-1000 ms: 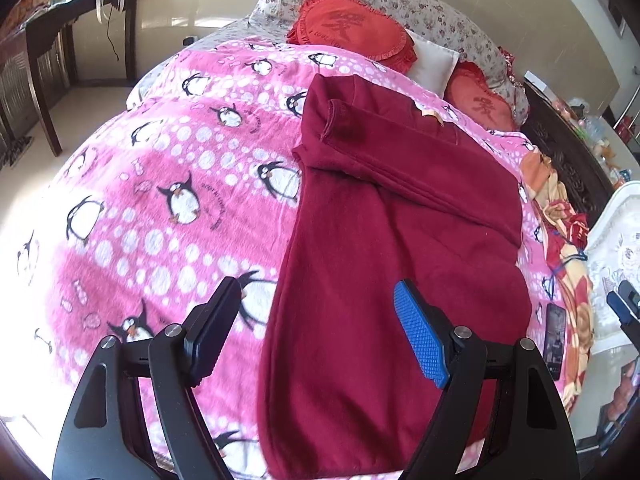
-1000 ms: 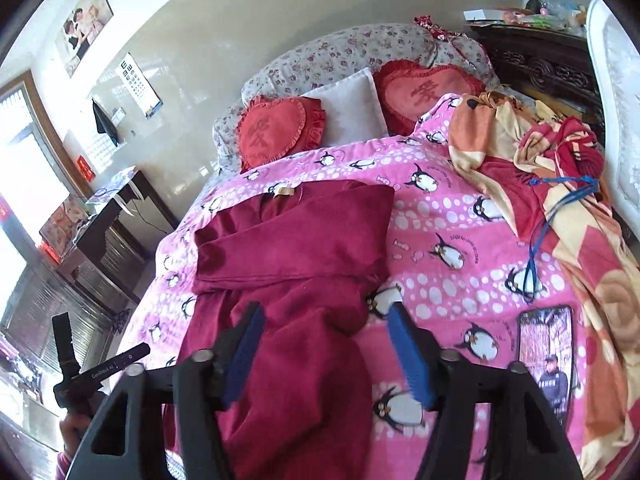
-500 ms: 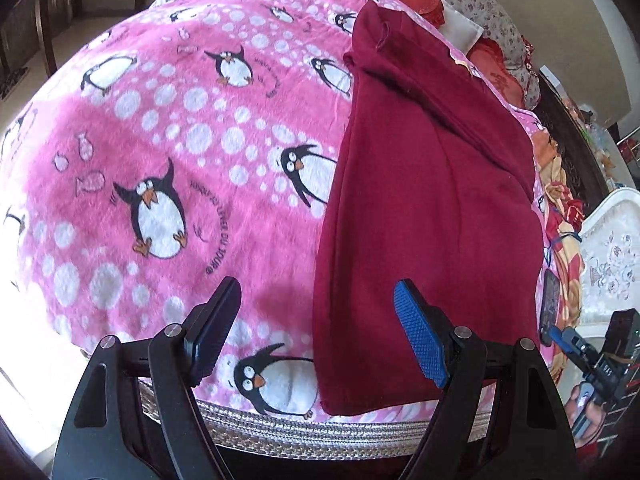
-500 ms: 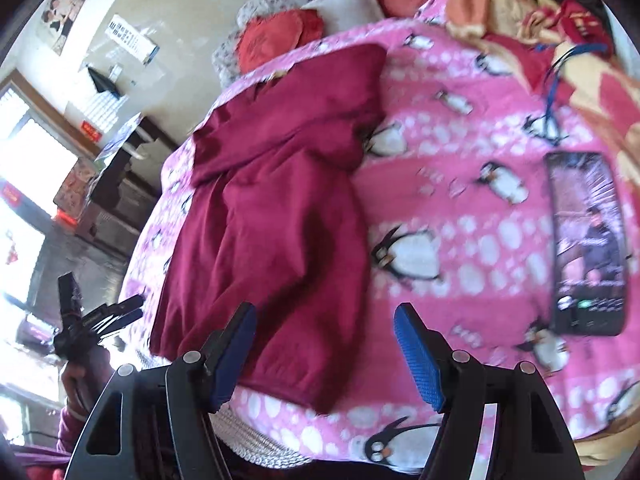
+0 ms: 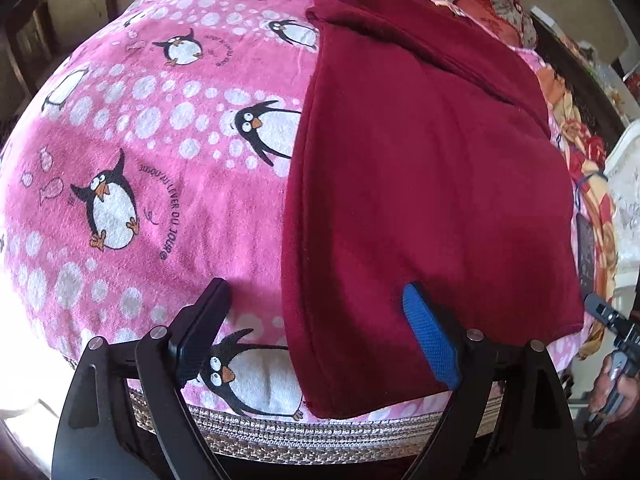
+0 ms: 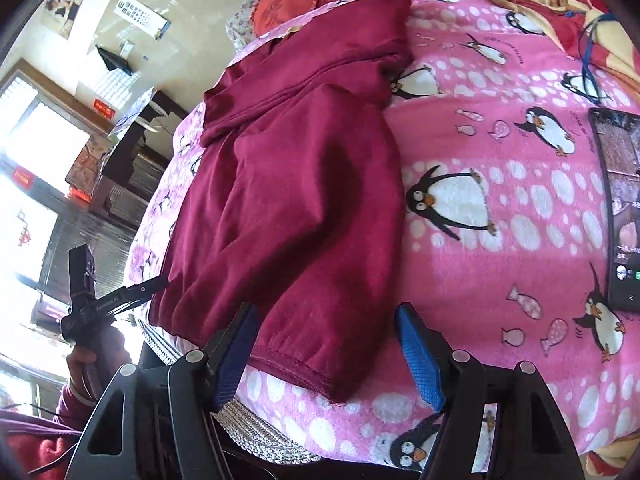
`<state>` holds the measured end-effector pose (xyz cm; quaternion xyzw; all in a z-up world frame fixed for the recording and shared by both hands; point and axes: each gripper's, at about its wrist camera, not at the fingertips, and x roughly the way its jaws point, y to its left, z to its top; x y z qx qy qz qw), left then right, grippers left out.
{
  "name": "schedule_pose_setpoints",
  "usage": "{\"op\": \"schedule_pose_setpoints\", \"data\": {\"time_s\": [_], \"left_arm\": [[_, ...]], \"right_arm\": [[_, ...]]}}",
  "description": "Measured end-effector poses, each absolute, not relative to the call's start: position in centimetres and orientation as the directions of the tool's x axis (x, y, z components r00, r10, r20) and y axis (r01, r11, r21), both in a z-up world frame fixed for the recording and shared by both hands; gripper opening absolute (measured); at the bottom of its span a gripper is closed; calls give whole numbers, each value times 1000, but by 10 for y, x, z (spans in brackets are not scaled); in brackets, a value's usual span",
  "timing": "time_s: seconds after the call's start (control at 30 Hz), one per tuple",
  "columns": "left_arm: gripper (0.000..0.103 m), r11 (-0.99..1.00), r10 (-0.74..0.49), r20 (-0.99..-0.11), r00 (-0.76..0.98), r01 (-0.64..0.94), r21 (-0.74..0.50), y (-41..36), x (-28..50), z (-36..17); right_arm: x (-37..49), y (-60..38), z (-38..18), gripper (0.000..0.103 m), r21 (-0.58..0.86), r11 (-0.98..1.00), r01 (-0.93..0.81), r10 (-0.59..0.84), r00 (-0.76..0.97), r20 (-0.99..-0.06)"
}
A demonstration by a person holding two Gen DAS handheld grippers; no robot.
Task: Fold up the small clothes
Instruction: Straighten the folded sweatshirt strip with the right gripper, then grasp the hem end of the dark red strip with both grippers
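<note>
A dark red garment (image 5: 420, 168) lies lengthwise on the pink penguin blanket (image 5: 152, 152), its sleeves folded across the far end and its hem at the bed's near edge. My left gripper (image 5: 316, 332) is open and empty, straddling the hem's left corner. In the right wrist view the garment (image 6: 296, 184) reaches down to its hem corner, and my right gripper (image 6: 326, 350) is open and empty, straddling that corner. Each gripper shows at the edge of the other's view: the right one (image 5: 612, 320) and the left one (image 6: 108, 300).
A phone (image 6: 618, 208) lies on the blanket to the right of the garment. A crumpled floral blanket (image 6: 552, 4) and red heart cushions (image 6: 292, 4) lie at the far end. A dark desk (image 6: 132, 148) stands to the left of the bed.
Both grippers have dropped and closed in on the near hem, from above the garment to straddling its two corners at the bed edge. Both jaws stayed open.
</note>
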<state>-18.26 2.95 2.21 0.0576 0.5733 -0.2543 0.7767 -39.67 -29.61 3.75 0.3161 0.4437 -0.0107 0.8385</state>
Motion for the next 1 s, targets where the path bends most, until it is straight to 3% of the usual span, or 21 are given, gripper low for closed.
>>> {"op": "schedule_pose_setpoints", "data": {"time_s": [0.17, 0.37, 0.43, 0.5, 0.57, 0.77, 1.0], "left_arm": [[98, 853, -356, -918, 176, 462, -243, 32, -181, 18], [101, 850, -322, -933, 158, 483, -212, 21, -182, 16], [87, 855, -331, -926, 180, 472, -214, 19, -183, 18], [32, 847, -338, -922, 189, 488, -211, 19, -182, 24], [12, 819, -419, -901, 113, 476, -321, 25, -178, 25], [7, 795, -450, -886, 107, 500, -343, 52, -184, 40], [6, 813, -453, -888, 79, 445, -375, 66, -180, 35]], "right_arm": [[-393, -289, 28, 56, 538, 791, 293, 270, 622, -735], [-395, -298, 19, 21, 587, 749, 307, 282, 653, -702], [-395, -296, 23, 13, 578, 759, 301, 273, 659, -701], [-399, -294, 33, 12, 565, 774, 286, 256, 676, -692], [-405, -291, 46, 12, 550, 789, 273, 241, 687, -685], [-436, -279, 74, 10, 550, 806, 218, 277, 681, -678], [-433, -288, 31, 9, 587, 750, 305, 317, 612, -724]]}}
